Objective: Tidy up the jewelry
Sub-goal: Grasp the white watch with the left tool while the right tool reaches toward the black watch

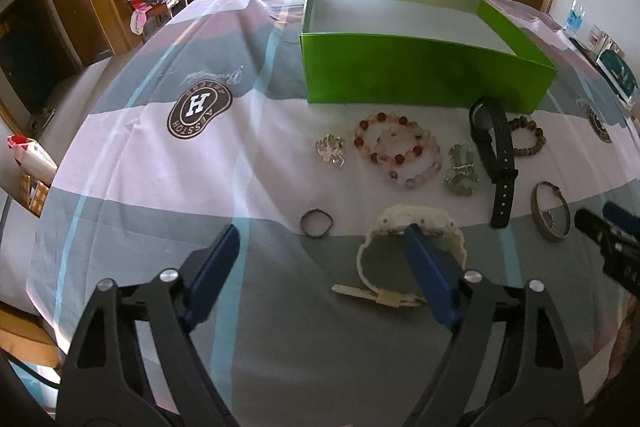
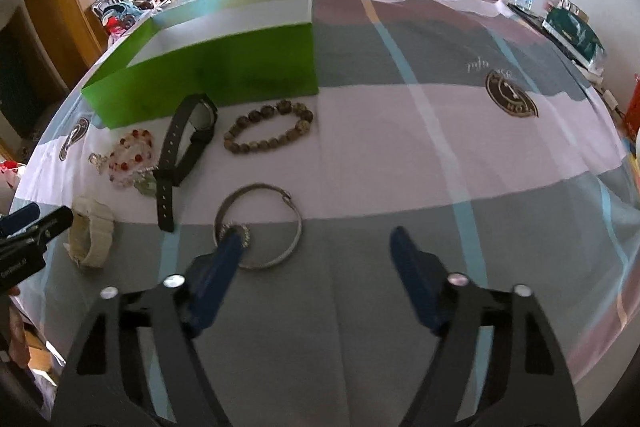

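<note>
Jewelry lies spread on a striped cloth [image 1: 168, 163] over the bench, in front of an open green box [image 1: 424, 75] that looks empty.

Left gripper [image 1: 322, 239] hangs over the near edge of the spread with its fingers wide apart and nothing between them. Its right finger [image 1: 430, 275] overlaps the white watch [image 1: 416, 227] in the left view — whether it touches the strap, I cannot tell. A small dark ring [image 1: 316, 223] lies just ahead of the gap between the fingers, nearer the left one.

Right gripper [image 2: 316, 239] also stands open and holds nothing. Its left finger [image 2: 222, 267] crosses the near-left rim of the silver bangle [image 2: 260, 227]; most of the bangle lies just ahead of the gap — contact cannot be told.

Farther back, toward the box, are the black watch [image 1: 494, 155], a brown bead bracelet [image 2: 270, 127] to its right, a red-and-pink bead bracelet [image 1: 390, 143] with a paler one overlapping it, a greenish glass piece [image 1: 460, 169] and a clear crystal piece [image 1: 330, 149]. None of them is near any finger. The black watch's upper end lies just beside the box's front wall.
</note>
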A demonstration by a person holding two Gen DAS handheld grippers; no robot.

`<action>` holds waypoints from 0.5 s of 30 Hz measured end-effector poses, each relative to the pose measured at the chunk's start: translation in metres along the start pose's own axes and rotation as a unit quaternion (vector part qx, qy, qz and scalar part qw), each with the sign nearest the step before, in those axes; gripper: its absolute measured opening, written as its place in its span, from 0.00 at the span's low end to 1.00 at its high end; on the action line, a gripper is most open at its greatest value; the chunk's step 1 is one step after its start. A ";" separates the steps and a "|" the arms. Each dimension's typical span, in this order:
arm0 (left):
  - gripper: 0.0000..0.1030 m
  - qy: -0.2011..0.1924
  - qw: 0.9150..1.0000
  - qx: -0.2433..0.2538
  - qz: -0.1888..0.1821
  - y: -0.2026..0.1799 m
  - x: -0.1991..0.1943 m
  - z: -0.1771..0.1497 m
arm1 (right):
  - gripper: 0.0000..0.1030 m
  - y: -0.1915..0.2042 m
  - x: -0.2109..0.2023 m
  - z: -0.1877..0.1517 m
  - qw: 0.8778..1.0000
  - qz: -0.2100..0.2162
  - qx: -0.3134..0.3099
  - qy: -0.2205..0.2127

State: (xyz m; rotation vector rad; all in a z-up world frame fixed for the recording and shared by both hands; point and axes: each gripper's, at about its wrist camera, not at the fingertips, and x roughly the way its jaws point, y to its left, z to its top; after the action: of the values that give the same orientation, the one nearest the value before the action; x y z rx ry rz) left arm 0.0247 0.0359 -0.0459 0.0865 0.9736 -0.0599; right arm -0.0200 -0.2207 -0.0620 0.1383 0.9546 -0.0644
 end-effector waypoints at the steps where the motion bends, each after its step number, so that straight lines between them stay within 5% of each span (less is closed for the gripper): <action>1: 0.80 0.000 1.000 0.004 0.000 -0.002 -0.002 0.000 | 0.69 0.003 0.000 0.001 1.000 0.002 -0.003 -0.001; 6: 0.80 -0.003 0.999 0.037 -0.024 -0.018 -0.007 -0.004 | 0.69 0.017 0.002 0.007 1.000 0.010 -0.022 -0.001; 8: 0.68 0.009 0.999 0.047 -0.025 -0.023 0.001 -0.006 | 0.69 0.023 0.003 0.008 0.999 0.013 -0.030 0.000; 10: 0.33 0.026 0.998 0.040 -0.034 -0.023 0.008 -0.007 | 0.69 0.027 0.005 0.015 0.999 0.013 -0.040 -0.003; 15: 0.29 0.040 0.997 0.020 -0.062 -0.015 0.015 -0.008 | 0.59 0.038 0.011 0.028 0.998 0.026 -0.064 -0.007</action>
State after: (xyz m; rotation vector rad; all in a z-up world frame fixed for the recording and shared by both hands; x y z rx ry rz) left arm 0.0255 0.0219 -0.0634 0.0662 1.0580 -0.1909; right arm 0.0135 -0.1876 -0.0516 0.0437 0.9370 0.0439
